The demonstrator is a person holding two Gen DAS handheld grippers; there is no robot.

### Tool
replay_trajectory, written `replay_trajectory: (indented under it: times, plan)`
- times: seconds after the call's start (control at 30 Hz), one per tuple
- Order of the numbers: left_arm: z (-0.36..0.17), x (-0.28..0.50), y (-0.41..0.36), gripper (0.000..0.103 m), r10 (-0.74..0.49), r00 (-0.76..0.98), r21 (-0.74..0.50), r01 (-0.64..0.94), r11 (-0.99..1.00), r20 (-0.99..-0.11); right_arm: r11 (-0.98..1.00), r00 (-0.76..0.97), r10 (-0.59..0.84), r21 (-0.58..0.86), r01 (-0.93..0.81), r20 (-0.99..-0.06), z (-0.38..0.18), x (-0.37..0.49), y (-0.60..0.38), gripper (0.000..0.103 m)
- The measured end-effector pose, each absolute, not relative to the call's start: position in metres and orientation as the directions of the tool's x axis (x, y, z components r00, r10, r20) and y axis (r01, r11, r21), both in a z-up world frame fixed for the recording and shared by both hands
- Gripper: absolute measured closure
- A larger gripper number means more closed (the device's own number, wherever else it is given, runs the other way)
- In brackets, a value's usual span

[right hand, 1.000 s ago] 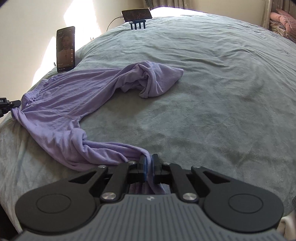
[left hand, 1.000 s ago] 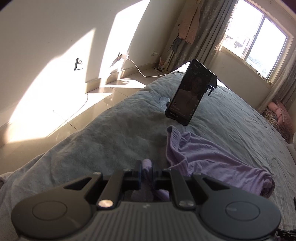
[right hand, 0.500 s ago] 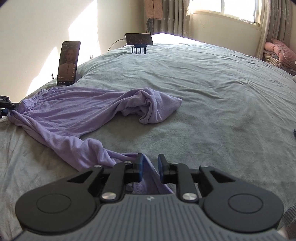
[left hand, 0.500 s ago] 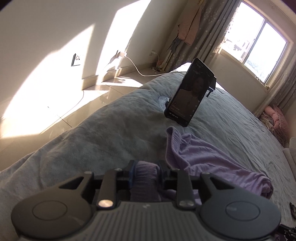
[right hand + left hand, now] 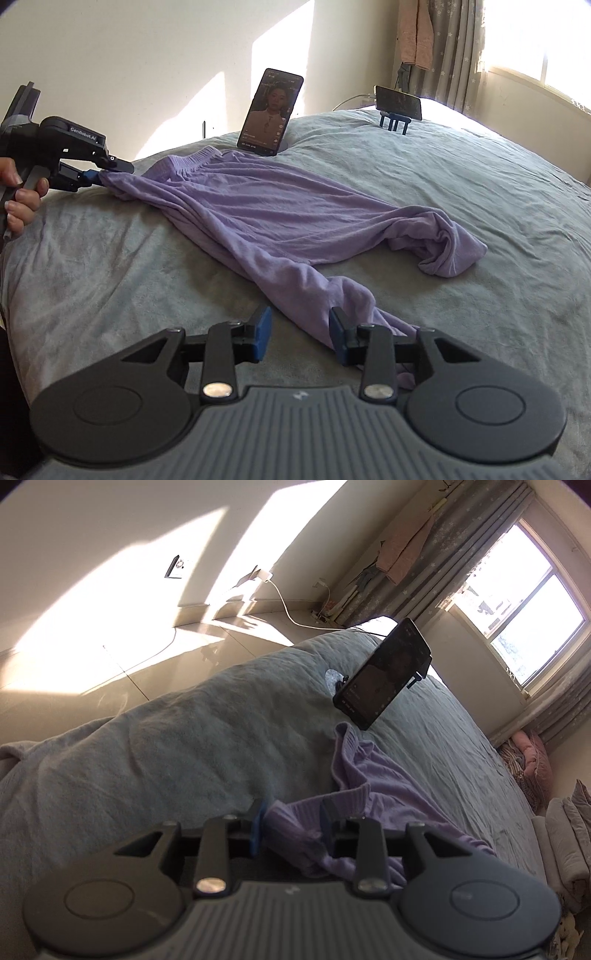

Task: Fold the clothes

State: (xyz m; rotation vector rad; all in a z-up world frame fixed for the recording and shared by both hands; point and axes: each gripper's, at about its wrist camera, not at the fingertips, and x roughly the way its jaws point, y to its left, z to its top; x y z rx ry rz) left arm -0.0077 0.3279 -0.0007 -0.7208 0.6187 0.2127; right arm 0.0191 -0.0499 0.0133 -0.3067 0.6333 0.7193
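- Lilac, thin knit trousers [image 5: 266, 210] lie spread across a grey-green fleecy bed cover [image 5: 461, 177], with soft ripples in the cloth; a ribbed elastic waistband sits at the far left end.
- One trouser leg ends in a crumpled, bunched heap to the right; the other runs toward the near edge, and its hem is hidden under the right tool [image 5: 300, 334].
- The right tool's blue-padded fingers stand wide apart, one on each side of that leg, gripping nothing.
- In the right wrist view, the left tool [image 5: 96, 177] meets the waistband corner; whether it pinches the cloth cannot be told from there.
- In the left wrist view, the left tool [image 5: 291, 825] shows its fingers parted, with loose lilac fabric bunched between them.
- A hand [image 5: 22, 201] on the left tool's handle is cut off by the frame edge.
- A dark phone [image 5: 269, 112] stands propped upright just beyond the waistband; a second phone [image 5: 398, 100] rests sideways on a small blue stand further back.
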Motion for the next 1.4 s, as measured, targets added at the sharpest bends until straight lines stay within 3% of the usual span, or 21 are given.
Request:
replay_trajectory:
  times: [0.27,0.3,0.4,0.43,0.47,0.57,0.87,1.1,1.4]
  plan:
    - [0.001,-0.008,0.313,0.069,-0.032,0.81,-0.545,-0.364,0.755,-0.586,0.681,0.592,0.483,-0.149,-0.717,-0.645,-0.01,0.029,-0.009,0.07]
    - [-0.001,-0.007,0.312,0.069,-0.026,0.806,-0.539,-0.37,0.757,-0.591,0.682,0.604,0.472,-0.169,-0.712,-0.643,-0.013,0.031,-0.006,0.073]
    - [-0.004,-0.005,0.313,0.069,-0.002,0.798,-0.522,-0.392,0.758,-0.603,0.691,0.637,0.439,-0.215,-0.69,-0.633,-0.017,0.038,-0.003,0.095]
    - [-0.005,-0.005,0.313,0.074,0.006,0.796,-0.515,-0.398,0.759,-0.606,0.695,0.642,0.433,-0.22,-0.685,-0.633,-0.016,0.04,-0.003,0.099]
    - [-0.006,-0.005,0.313,0.084,0.015,0.794,-0.508,-0.403,0.762,-0.608,0.702,0.634,0.44,-0.197,-0.684,-0.636,-0.013,0.041,-0.006,0.1]
    - [-0.004,-0.01,0.315,0.091,0.014,0.799,-0.503,-0.392,0.77,-0.601,0.721,0.597,0.484,-0.094,-0.686,-0.639,0.004,0.04,-0.022,0.1]
    - [0.008,-0.029,0.316,0.093,0.004,0.812,-0.481,-0.349,0.804,-0.583,0.67,0.447,0.634,0.161,-0.724,-0.631,0.059,0.016,-0.057,0.1]
    - [0.007,-0.024,0.317,0.093,0.026,0.792,-0.431,-0.36,0.827,-0.61,0.699,0.432,0.608,0.19,-0.69,-0.667,0.045,0.035,-0.051,0.1]
    - [-0.006,0.003,0.323,0.092,0.07,0.761,-0.382,-0.401,0.833,-0.645,0.778,0.496,0.49,0.102,-0.62,-0.717,-0.008,0.07,-0.031,0.098]
